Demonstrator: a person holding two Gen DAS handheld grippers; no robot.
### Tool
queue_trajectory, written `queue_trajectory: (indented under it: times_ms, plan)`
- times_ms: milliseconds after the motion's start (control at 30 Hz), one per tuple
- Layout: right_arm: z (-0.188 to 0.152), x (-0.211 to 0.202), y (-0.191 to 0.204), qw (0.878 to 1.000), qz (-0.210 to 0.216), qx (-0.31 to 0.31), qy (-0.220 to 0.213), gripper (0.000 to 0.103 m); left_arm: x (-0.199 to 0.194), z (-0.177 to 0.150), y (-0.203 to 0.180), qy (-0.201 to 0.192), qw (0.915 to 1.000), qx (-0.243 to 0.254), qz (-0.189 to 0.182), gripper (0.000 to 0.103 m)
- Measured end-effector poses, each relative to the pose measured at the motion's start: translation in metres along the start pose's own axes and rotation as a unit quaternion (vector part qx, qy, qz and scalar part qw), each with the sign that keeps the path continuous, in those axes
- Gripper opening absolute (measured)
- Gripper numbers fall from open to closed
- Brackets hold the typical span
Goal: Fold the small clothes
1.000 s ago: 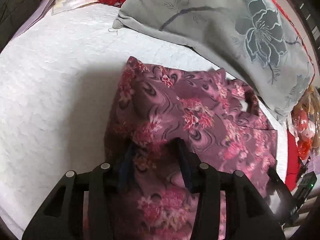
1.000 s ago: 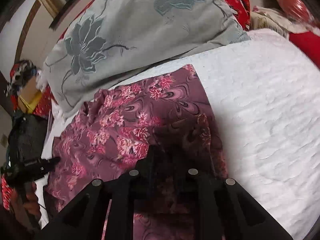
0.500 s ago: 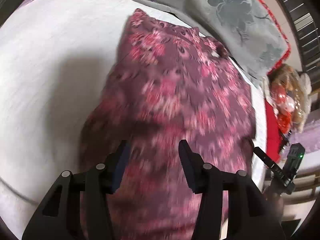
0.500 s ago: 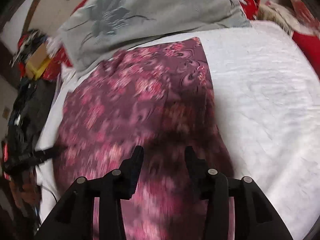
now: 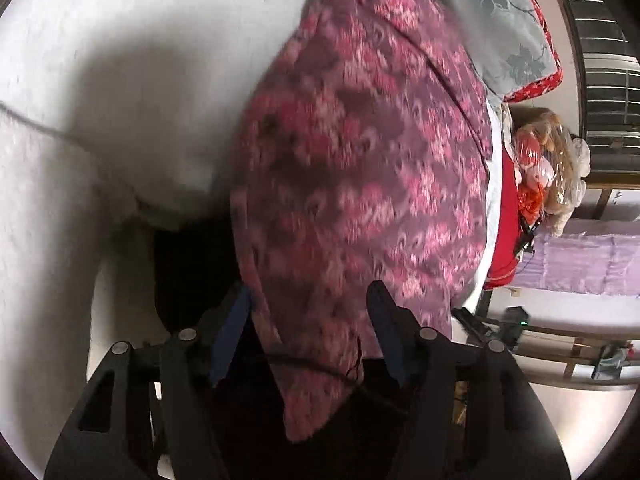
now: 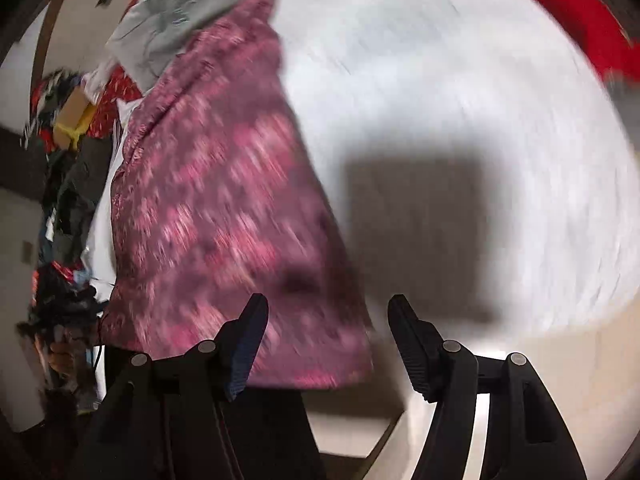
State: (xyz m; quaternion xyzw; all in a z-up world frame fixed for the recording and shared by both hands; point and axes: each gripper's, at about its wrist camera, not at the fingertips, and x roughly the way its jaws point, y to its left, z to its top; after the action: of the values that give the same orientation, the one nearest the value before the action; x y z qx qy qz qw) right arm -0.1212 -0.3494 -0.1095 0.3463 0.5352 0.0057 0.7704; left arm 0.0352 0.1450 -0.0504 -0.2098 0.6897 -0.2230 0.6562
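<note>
garment: a purple floral garment (image 5: pixel 360 168) lies stretched along the white bed cover (image 5: pixel 120 60), its far end against the grey flowered pillow (image 5: pixel 500 12) and its near hem hanging over the bed's near edge.
left hand-held gripper (image 5: pixel 308 332): jaws opening; the near hem lies between them, yet the pads do not look pressed on it, so it reads as let go.
right hand-held gripper (image 6: pixel 328 344): jaws opening; the cloth's near right corner sits by the left pad, the other pad stands clear over the bed cover's edge; nothing held.
view quality: both pictures are smeared by motion, so fine creases cannot be read.
step in hand: judged as the release after laying the garment out long and flat, before any fold is made.
next move calls for: probably a fresh grip on two matching points, the near hem corners or one long side, taken evenly so the fold falls square.
risk: the overhanging hem may slide off the bed.
</note>
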Motion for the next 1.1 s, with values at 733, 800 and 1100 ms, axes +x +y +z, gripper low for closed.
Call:
queue_trajectory:
  times_ms: [733,800,1100]
  plan:
    - [-0.002,0.025,0.041,0.983,0.179,-0.041,-0.014,0.018,0.010,-0.031,-0.023,0.023,0.9995,0.010,-0.019,0.011]
    - [-0.003,0.021,0.047,0.983,0.173,-0.052,-0.020,0.017,0.007,-0.032,-0.019,0.019,0.9994,0.001,-0.028,0.007]
    - [0.006,0.010,0.067,0.982,0.167,-0.074,-0.036,0.015,-0.031,-0.021,-0.023,-0.060,0.9952,0.006,-0.078,0.003]
